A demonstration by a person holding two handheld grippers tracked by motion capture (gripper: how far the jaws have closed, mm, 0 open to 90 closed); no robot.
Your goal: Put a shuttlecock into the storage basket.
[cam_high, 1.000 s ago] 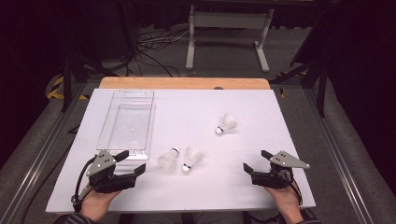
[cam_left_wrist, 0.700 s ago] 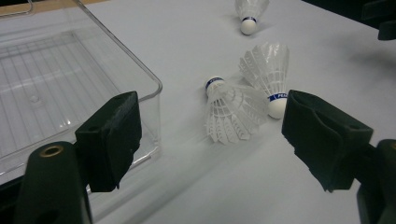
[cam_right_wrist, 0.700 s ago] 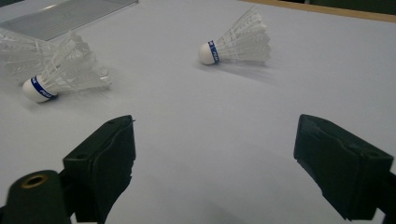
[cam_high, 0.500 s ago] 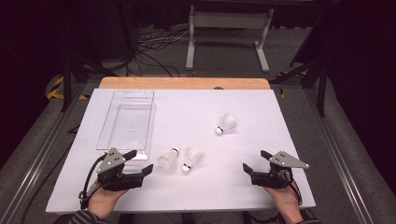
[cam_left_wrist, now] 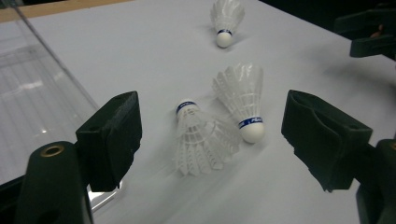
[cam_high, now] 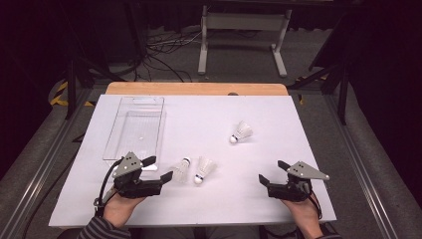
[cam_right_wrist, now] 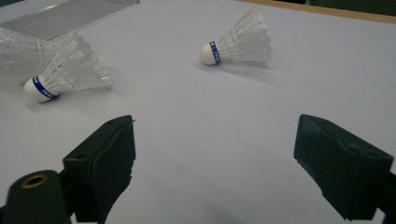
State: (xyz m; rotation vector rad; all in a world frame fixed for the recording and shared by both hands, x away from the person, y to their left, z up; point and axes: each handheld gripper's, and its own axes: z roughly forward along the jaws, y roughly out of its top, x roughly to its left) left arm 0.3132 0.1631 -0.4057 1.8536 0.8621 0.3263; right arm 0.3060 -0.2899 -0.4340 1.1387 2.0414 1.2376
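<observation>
The left gripper gaped beside two touching shuttlecocks, seemingly lined up to pick one for the clear tray, while the right gripper rested open.

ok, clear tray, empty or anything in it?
Empty. Through the clear tray only white table shows; all three shuttlecocks lie outside it on the table.
</observation>
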